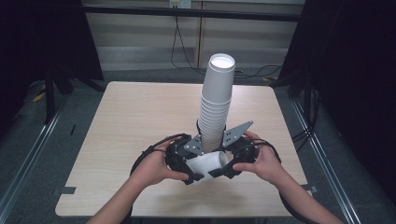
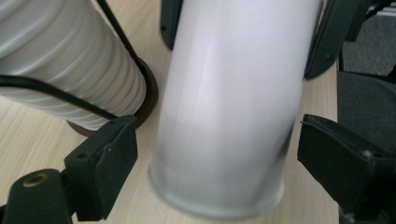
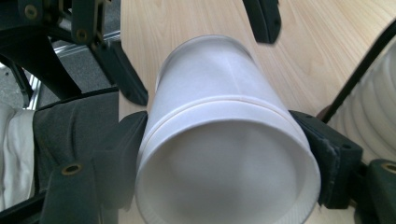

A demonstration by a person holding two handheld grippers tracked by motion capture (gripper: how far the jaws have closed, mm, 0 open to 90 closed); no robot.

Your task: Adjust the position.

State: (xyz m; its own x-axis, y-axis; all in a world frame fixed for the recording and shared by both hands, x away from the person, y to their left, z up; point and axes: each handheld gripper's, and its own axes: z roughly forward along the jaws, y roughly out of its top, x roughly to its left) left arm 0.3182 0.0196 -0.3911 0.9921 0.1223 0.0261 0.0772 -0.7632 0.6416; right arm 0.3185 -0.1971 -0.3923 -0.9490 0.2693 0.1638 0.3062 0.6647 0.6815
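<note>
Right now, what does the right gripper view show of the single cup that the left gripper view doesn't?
Right gripper view: the single cup's open mouth and rolled rim, with the right gripper shut on it just below the rim. Left gripper view: the cup's closed base end, with the left gripper's pads standing off its sides, and the dark base under the cup stack. Both: the cup's white wall, the wooden table and part of the stack.

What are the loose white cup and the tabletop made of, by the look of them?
The cup: probably paper, matte white; a rolled rim and a straight side seam show in the left gripper view.
The tabletop: likely laminate or veneer board, pale wood-grain print with a smooth, low-sheen finish; solid wood can't be ruled out.
</note>
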